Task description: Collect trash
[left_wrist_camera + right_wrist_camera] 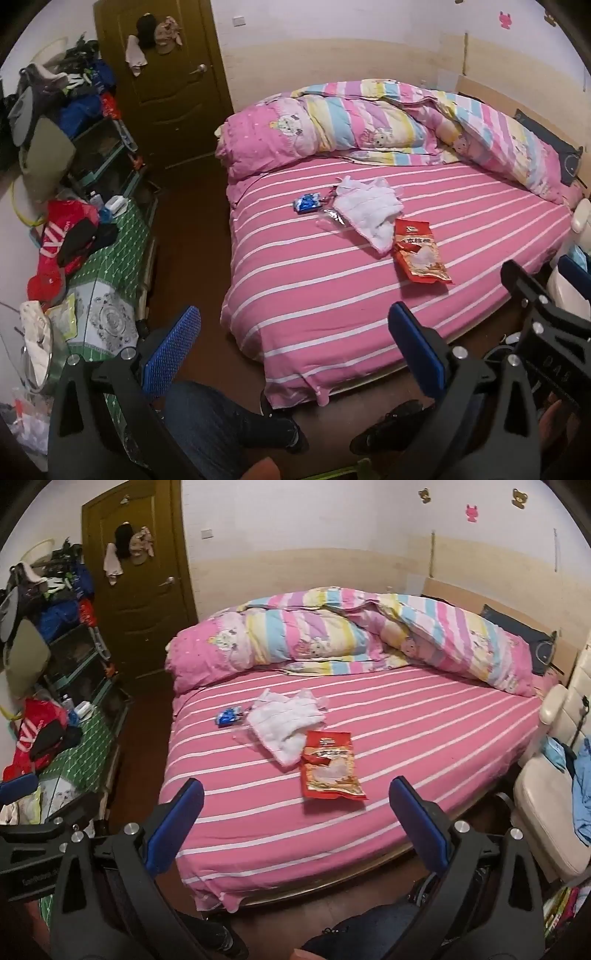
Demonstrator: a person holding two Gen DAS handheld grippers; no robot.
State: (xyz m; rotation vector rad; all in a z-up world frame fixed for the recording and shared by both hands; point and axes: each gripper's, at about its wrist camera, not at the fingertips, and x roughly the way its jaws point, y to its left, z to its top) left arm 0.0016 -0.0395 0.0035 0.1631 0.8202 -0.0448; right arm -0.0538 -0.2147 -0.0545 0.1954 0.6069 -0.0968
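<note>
Trash lies on the pink striped bed (332,295) (406,738): a red snack bag (419,251) (330,766), a small blue wrapper (306,202) (227,716), a silvery clear wrapper (334,218) (242,736), and a crumpled white cloth (369,208) (286,720) between them. My left gripper (295,339) is open and empty, held off the foot of the bed. My right gripper (295,812) is open and empty, over the bed's near edge, short of the red bag. The right gripper also shows in the left wrist view (546,306).
A rolled pink quilt (369,129) (332,635) lies along the head of the bed. A cluttered green-covered table (107,266) (74,760) and shelves (99,155) stand at left by a brown door (166,74). A cream chair (546,812) stands at right. My legs and shoes (384,428) are below.
</note>
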